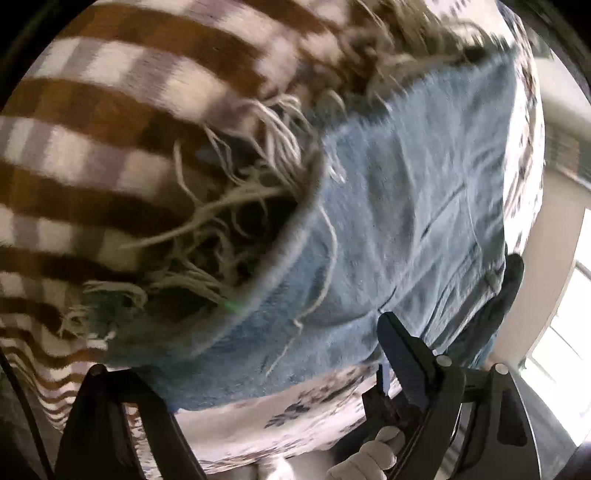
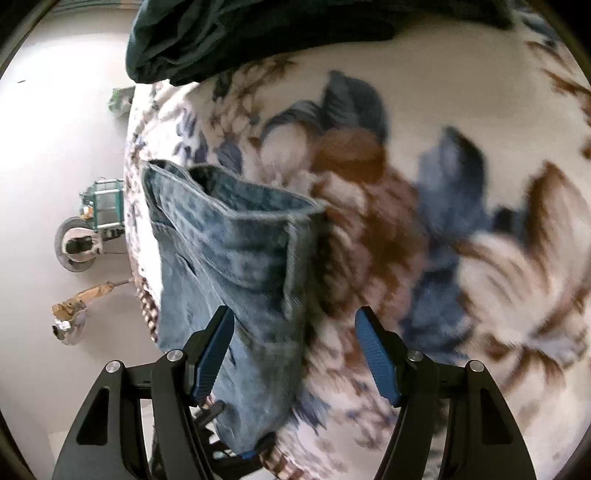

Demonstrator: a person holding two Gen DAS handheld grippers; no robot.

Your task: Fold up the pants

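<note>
Light blue jeans (image 1: 406, 221) lie on a floral blanket (image 1: 295, 417); their frayed hem (image 1: 236, 229) is close in the left wrist view. My left gripper (image 1: 258, 354) is over the jeans' near edge; only one finger (image 1: 402, 350) shows clearly, so its state is unclear. In the right wrist view my right gripper (image 2: 295, 332) is open just above the folded jeans (image 2: 236, 258), with the waistband (image 2: 258, 210) ahead. The left finger (image 2: 214, 347) is over the denim, the right one over the blanket (image 2: 443, 184).
A brown and white striped blanket (image 1: 92, 129) lies to the left of the jeans. A dark green garment (image 2: 258, 33) lies at the far end of the bed. On the pale floor (image 2: 48, 129) stand a wheeled toy (image 2: 85, 236) and small items. A window is at the right.
</note>
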